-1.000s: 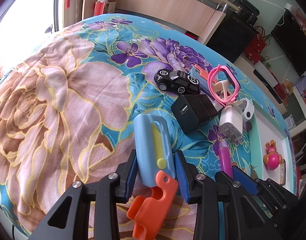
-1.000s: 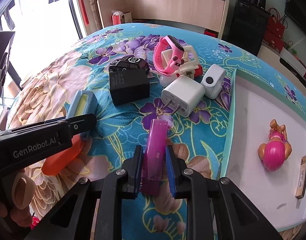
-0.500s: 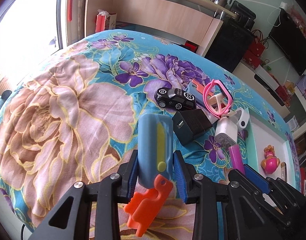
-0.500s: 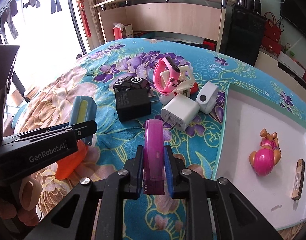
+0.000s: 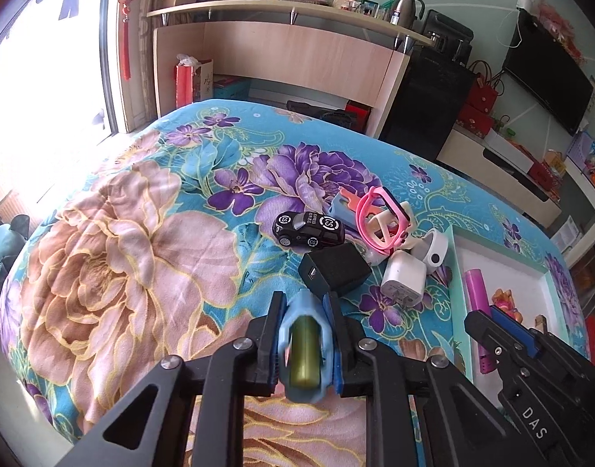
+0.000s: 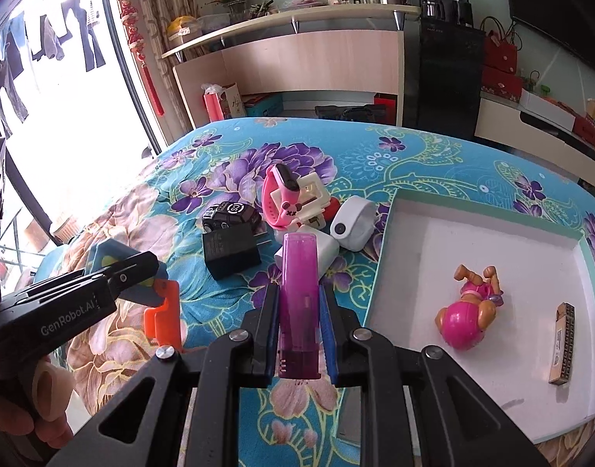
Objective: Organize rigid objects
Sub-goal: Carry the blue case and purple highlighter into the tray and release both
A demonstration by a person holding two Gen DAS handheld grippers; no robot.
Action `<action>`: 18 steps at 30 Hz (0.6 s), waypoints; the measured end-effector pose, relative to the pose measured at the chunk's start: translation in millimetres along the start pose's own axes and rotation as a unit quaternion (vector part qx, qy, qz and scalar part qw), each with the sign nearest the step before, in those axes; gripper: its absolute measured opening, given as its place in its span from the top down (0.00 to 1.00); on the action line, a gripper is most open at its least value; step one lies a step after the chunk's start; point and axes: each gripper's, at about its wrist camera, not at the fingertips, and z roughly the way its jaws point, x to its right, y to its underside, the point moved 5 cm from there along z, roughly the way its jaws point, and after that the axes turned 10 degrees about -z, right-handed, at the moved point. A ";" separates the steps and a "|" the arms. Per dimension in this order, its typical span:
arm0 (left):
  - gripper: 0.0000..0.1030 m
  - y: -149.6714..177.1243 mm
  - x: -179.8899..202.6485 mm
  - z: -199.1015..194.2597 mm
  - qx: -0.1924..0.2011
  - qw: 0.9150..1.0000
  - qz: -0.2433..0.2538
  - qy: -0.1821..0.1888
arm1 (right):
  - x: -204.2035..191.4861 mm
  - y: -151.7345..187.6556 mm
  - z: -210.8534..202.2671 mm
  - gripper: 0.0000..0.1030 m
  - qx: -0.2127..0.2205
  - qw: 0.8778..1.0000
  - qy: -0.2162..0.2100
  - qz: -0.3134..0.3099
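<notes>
Fig. Mid-task, both grippers loaded, seen near to far.

Near: right gripper clenched on a purple lighter, held off the bedspread, just left of the tray's near-left corner. Left gripper clenched on a blue toy w/ a yellow-green strip; its orange part hangs below the fingers, visible from the right wrist view. Neither item is in the tray yet.

Middle: white tray w/ teal rim lies to the right. Inside: pink doll figure and a small patterned lighter, well apart from each other. Judged: 2 items sorted so far.

Far: unsorted cluster on the bedspread, left of the tray. Black charger, white charger, black toy car, pink watch on a cream stand, white oval gadget, plus a blue-and-orange piece behind the watch. Most touch or overlap a neighbour.

Status (est.): under half done. 2 in tray, 2 in hand, approx. 6 left on the bedspread. Next step likely: carry both held items over the rim & let go.
</notes>
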 end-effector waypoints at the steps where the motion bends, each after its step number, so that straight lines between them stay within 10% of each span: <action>1: 0.80 -0.9 1.5 -1.9 0.003 1.000 0.003 -0.004 | 3.2 -0.4 -2.6 0.81 0.004 1.000 0.001 0.004; 18: 0.80 -13.5 75.5 -57.6 0.053 0.995 0.077 0.025 | 79.2 -4.7 -60.8 0.81 0.076 0.992 0.026 0.096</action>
